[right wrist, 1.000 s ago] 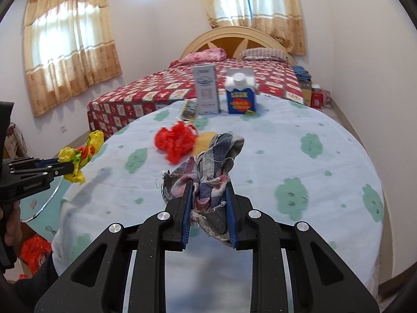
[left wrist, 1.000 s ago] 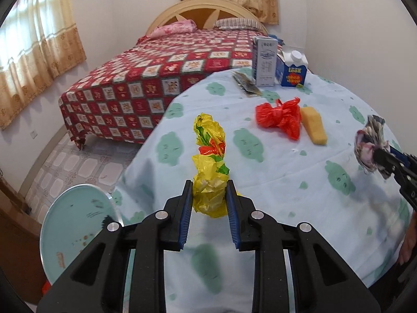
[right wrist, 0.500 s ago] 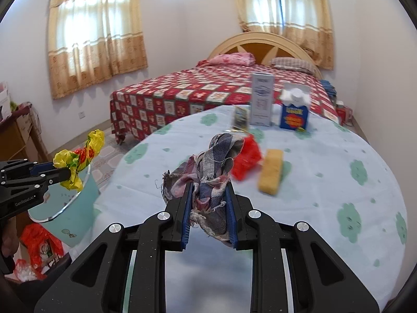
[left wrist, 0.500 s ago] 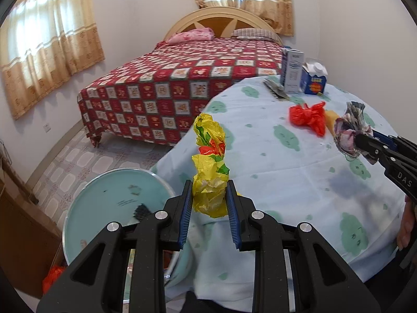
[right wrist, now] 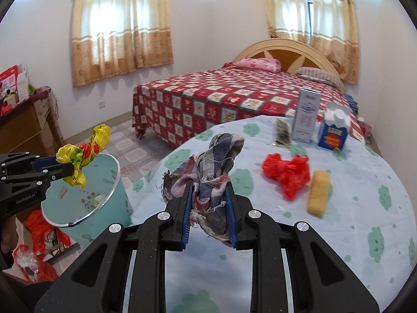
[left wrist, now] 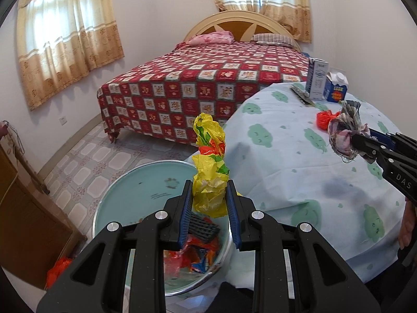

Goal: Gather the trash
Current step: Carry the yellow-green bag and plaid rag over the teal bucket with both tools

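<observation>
The left gripper (left wrist: 209,200) is matt black plastic with ribbed blue pads and shiny metal screws, and it clamps a crinkled, glossy yellow plastic bag (left wrist: 209,164); the right gripper (right wrist: 209,208) pinches a frayed, rough checked rag (right wrist: 208,180) of woven cloth. At about 9 o'clock from the rag, the pale green bin (right wrist: 86,200) looks like smooth plastic with a bright metal rim. The table (right wrist: 351,208) wears a soft matt cloth, on which lie a crumpled shiny red plastic bag (right wrist: 288,173), a porous yellow sponge (right wrist: 318,195) and smooth printed cartons (right wrist: 333,134).

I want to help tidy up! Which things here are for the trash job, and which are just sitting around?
For the job:
- yellow plastic bag in the left gripper
- checked rag in the right gripper
- trash bin
- red plastic bag

Just around:
- sponge
- two cartons
- bed
</observation>
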The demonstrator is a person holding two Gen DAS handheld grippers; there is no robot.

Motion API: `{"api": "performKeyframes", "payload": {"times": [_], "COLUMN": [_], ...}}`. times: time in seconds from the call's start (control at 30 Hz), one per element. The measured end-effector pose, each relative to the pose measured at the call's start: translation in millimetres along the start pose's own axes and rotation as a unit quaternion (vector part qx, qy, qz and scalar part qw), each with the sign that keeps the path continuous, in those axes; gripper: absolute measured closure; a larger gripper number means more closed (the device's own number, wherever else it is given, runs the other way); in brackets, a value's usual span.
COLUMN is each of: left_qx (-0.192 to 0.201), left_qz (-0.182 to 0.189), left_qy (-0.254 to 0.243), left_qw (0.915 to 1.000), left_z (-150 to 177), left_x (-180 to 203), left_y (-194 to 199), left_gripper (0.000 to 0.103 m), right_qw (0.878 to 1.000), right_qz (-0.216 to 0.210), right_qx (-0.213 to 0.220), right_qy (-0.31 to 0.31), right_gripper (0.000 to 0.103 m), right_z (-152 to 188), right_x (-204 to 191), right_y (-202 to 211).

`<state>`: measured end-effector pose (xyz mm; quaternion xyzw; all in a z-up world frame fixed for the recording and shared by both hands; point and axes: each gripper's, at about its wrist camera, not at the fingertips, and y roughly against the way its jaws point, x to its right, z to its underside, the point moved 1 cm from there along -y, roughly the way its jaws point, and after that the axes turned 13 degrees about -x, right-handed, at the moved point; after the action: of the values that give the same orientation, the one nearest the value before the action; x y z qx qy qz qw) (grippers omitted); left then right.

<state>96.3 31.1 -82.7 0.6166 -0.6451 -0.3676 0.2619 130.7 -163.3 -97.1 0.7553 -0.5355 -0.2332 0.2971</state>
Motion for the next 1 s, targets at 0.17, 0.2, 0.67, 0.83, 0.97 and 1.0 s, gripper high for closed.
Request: {"api": "performKeyframes", "payload": {"times": [0.17,0.2,0.67,0.83,0.97,1.0], "left_qx": [-0.001,-0.001,-0.006,-0.007,-0.010,-0.010], "left_qz": [-0.010,-0.011,-0.028,-0.035,-0.039,-0.040], "left_qy": [0.012,0.014,0.043,0.053,0.061,0.063], "left_qw": [0.9999,0.9998,0.9987,0.9979,0.9973,0.9972], "left_z": [5,6,18,20,23,24], "left_x": [-16,-19,-53,-63,-72,-74], "left_y": [1,1,2,2,1,1], "left_gripper": [0.077,0.077,0.077,0.077,0.077,0.077], "right_qw": [1.000,1.000,0.998,0.997,0.996,0.996], "right_qz": [-0.009,-0.011,-0.028,-0.033,-0.037,-0.038], "right_qx": [0.001,0.001,-0.001,-0.004,-0.007,-0.008], "right_qy": [0.019,0.023,0.062,0.072,0.082,0.084], "right_gripper": [0.079,0.079,0.079,0.079,0.079,0.079], "right_z": [-7,-9,-25,-28,-31,-31], "right_x": [-17,-20,-58,-68,-77,-80], "right_y": [-5,-6,-19,-23,-26,-26]}}
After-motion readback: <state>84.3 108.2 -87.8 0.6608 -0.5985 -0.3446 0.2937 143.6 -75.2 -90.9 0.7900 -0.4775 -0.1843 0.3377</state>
